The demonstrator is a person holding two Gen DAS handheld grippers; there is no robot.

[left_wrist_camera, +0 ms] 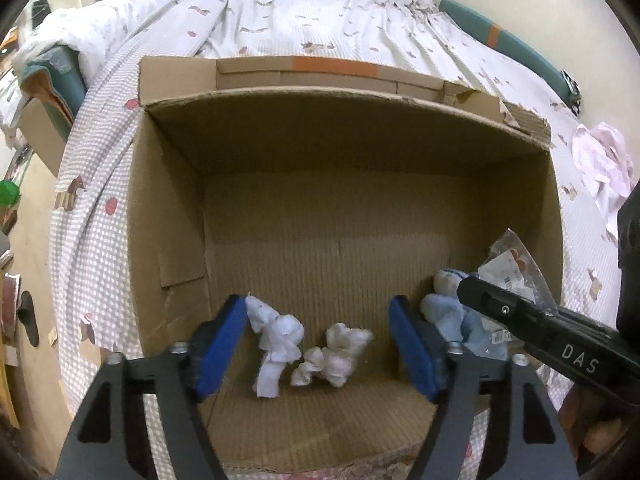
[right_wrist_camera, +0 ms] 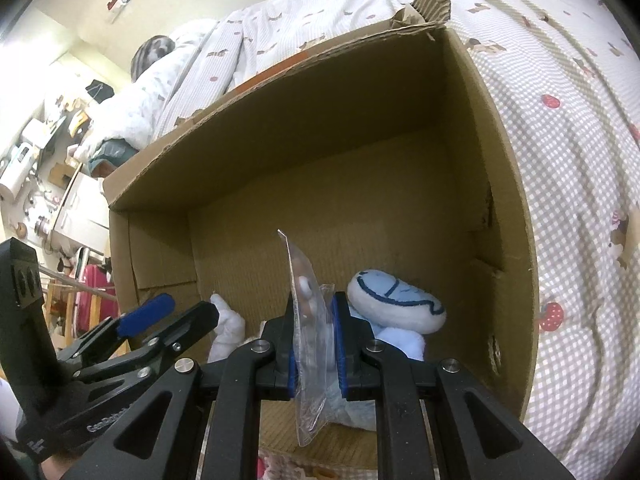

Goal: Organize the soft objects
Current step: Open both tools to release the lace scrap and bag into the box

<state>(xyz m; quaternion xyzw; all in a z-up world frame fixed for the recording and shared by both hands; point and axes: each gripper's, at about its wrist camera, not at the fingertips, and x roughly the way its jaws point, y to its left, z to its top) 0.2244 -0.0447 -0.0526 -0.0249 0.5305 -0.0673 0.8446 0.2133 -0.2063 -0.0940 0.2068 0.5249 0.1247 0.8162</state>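
I have both grippers over a bed (left_wrist_camera: 360,20) spread with a white sheet printed with small dogs and a checked blanket (left_wrist_camera: 92,200) along its near side. On it sits a large open cardboard box (left_wrist_camera: 168,208), its back flap (left_wrist_camera: 332,70) folded outward and carrying a strip of orange tape. Inside, on the corrugated floor near the front wall, lie the soft things I am sorting. At the right corner rests a pale blue plush toy (right_wrist_camera: 396,304) with a white face stitched in dark blue lines. Left of it, toward the middle, lies a small cream-white knotted cloth toy (left_wrist_camera: 340,354), and just beside that a white knotted piece of fabric (left_wrist_camera: 276,340), the two close together but I cannot tell whether they touch. My left gripper (left_wrist_camera: 320,344) hangs over these two with its blue pads (left_wrist_camera: 222,348) spread wide, one pad right against the white fabric, nothing clamped between them. My right gripper (right_wrist_camera: 314,340) is pinched narrow on a clear plastic packet (right_wrist_camera: 308,360) that stands upright between its pads, some small pale and brownish item inside that I cannot make out. That packet hangs just above the box floor beside the blue plush. Out on the sheet, right of the box, lies a crumpled pale pink cloth (left_wrist_camera: 604,160).
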